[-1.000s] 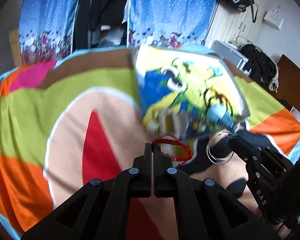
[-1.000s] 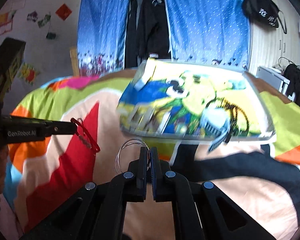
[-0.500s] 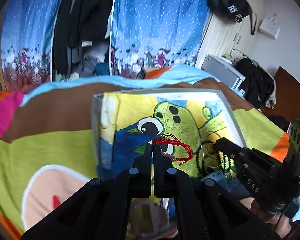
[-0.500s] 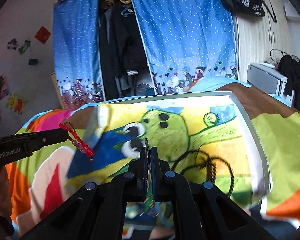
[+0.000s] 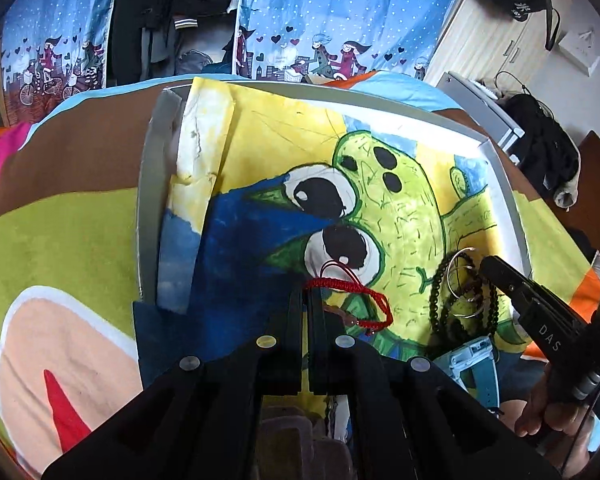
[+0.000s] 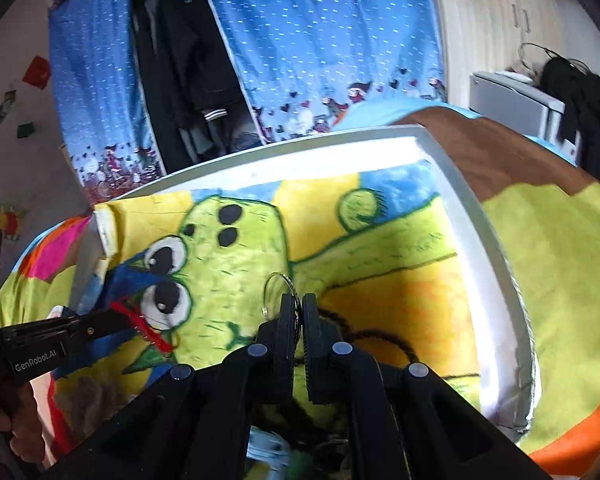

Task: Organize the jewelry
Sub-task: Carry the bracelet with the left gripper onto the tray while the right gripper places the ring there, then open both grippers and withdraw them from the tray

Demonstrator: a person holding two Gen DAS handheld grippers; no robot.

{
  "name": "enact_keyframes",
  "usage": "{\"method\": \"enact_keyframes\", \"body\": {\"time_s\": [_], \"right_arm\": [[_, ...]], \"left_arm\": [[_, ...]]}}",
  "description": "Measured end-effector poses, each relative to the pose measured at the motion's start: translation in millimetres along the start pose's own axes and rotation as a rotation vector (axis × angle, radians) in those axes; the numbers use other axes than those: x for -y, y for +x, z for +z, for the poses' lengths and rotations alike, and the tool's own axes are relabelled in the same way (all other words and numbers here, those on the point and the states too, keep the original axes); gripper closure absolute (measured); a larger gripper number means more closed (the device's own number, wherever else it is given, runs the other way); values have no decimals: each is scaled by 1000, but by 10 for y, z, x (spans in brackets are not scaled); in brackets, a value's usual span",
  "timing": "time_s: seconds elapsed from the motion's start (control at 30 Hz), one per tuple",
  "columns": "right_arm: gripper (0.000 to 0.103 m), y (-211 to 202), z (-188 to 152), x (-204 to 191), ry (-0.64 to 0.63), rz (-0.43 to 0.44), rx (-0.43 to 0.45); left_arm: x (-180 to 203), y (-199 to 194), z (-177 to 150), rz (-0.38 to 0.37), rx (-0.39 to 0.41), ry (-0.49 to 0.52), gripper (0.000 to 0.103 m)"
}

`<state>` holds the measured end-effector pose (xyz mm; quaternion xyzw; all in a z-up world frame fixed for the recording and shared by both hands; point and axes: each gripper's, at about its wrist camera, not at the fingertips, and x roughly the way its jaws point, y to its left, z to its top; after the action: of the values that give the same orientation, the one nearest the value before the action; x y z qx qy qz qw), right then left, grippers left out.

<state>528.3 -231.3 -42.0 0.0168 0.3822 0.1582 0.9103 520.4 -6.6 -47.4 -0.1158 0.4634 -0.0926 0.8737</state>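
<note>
Left claw (image 5: 309,294): we hold it pressed together on the red cord bracelet (image 5: 350,292), which loops off the tips to the right, above the tray.
Right claw (image 6: 298,308): we hold it clamped on the thin silver bangles (image 6: 278,292); the rings stand up past the tips, over the tray's middle.
Dark bead strand (image 5: 450,292): it lies on the tray lining, just beside the right claw as the left wrist view shows it, and partly under it.
Blue watch (image 5: 470,360): it sits at the near edge of the tray, below the beads.
Small clear box (image 5: 296,440): we see it dimly under the left claw; we cannot tell its contents.
Tray (image 6: 476,216): white-rimmed, lined with a painted frog sheet (image 5: 396,208), resting on the bed.
Bedspread (image 5: 60,240): multicoloured, around the tray on all sides.
Curtain (image 6: 320,40): blue and dotted, far behind.
Risk, tangling: we judge the bangles may catch the bead strand if released straight down onto it.
Risk, snagging: the cord may cling to the left claw's tips on release and drag off-target.
Risk, rolling: the bangles, dropped on edge, may roll toward the rim.
</note>
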Motion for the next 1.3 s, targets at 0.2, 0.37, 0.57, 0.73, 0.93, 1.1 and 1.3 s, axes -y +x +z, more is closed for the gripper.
{"method": "enact_keyframes", "body": {"time_s": [0.2, 0.37, 0.57, 0.73, 0.93, 1.1, 1.3], "right_arm": [[74, -34, -110, 94, 19, -35, -17], [62, -192, -137, 65, -3, -51, 5], [37, -593, -76, 10, -4, -37, 95], [20, -1031, -42, -62, -4, -16, 175], [1, -1547, -88, -221, -45, 5, 266], [0, -1998, -215, -357, -66, 24, 335], [0, -2481, -401, -489, -81, 35, 392]], "left_arm": [[43, -159, -60, 46, 73, -20, 39], [106, -376, -73, 62, 114, -5, 36], [250, -829, -140, 92, 240, 34, 18], [347, -1296, -280, 86, 352, 39, 8], [484, -1789, -493, 87, 444, 84, 4], [602, -2234, -751, 88, 527, 116, 2], [672, -2738, -1132, 67, 595, 123, 2]]}}
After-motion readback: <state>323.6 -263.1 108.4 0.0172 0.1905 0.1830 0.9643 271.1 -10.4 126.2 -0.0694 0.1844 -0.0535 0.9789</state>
